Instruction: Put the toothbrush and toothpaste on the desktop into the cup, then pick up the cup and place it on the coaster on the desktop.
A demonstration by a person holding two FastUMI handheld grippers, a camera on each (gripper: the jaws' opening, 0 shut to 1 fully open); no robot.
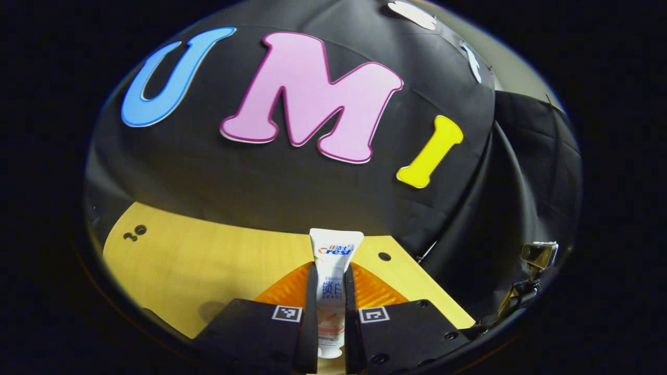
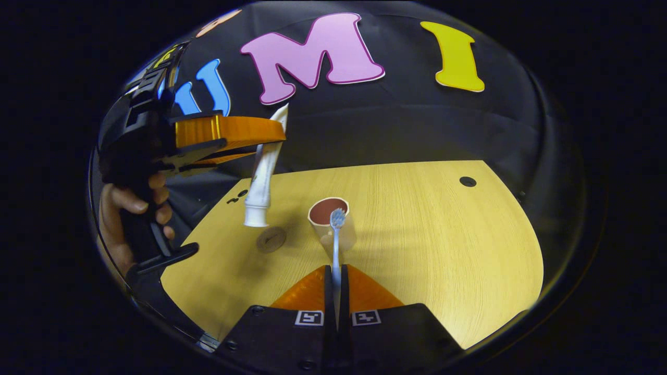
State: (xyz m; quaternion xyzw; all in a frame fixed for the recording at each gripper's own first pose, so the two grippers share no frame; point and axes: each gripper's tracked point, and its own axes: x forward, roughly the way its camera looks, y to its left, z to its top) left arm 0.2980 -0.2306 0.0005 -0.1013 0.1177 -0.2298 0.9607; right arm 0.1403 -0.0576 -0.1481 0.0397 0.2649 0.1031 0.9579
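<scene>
My left gripper (image 1: 330, 281) is shut on a white toothpaste tube (image 1: 333, 265), cap end towards the camera, flat end up. In the right gripper view that same left gripper (image 2: 263, 138) hangs above the table at the left, a hand holding it, with the toothpaste tube (image 2: 263, 177) dangling cap-down above a round brown coaster (image 2: 271, 239). My right gripper (image 2: 336, 273) is shut on a light blue toothbrush (image 2: 336, 245), bristles forward. The brush head sits just before the rim of a tan cup (image 2: 333, 221) with a dark brown inside, standing mid-table.
The pale wooden table (image 2: 443, 234) has small dark holes near its far corners (image 2: 467, 181). The black cloth wall rises right behind it. A metal clamp (image 1: 536, 258) hangs off the table's right side in the left gripper view.
</scene>
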